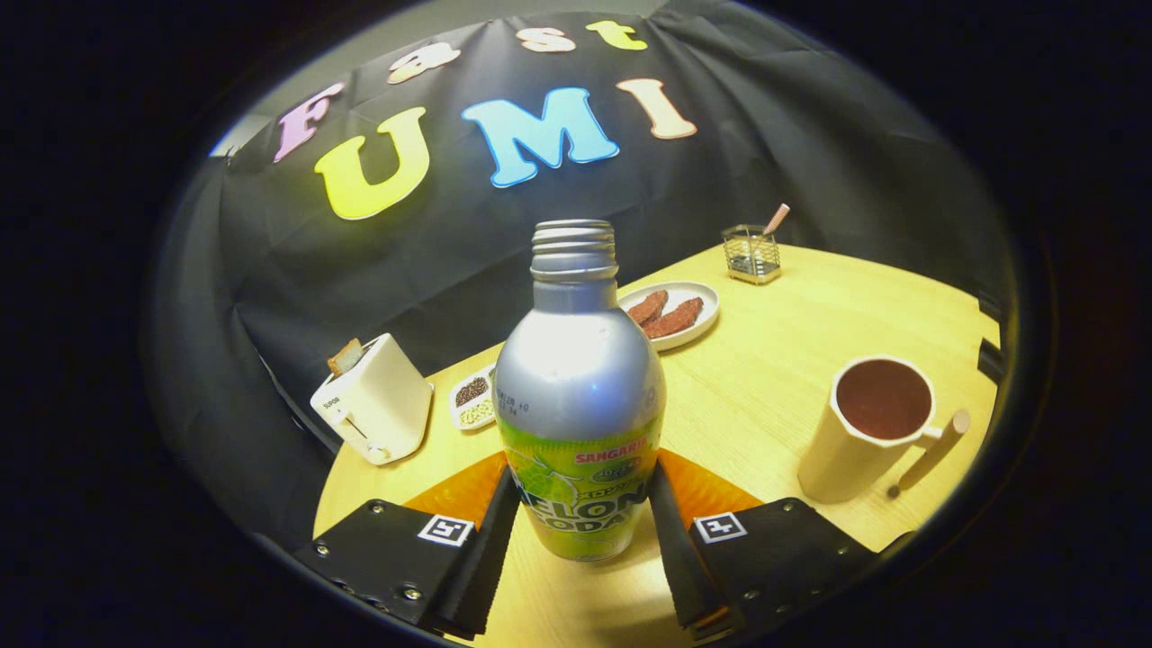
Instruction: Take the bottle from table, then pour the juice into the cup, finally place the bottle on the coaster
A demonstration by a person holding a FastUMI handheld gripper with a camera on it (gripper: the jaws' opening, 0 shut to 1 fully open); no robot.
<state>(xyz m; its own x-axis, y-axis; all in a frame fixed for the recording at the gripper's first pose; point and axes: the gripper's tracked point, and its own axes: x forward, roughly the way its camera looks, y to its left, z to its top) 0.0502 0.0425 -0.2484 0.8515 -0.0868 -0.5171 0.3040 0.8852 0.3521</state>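
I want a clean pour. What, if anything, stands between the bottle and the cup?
Nothing visible. The gripper has the bottle between its fingers, and only bare table lies between it and the cup. The plate sits farther back.

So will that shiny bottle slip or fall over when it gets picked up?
The bottle looks like smooth metal, so it may be slippery. It is tall and narrow, so it could tip. Its top is open, so tilting might spill. The gripper's fingers sit against both sides.

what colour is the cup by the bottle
Cream outside, with dark liquid inside; the gripper view shows the cup to the right of the bottle.
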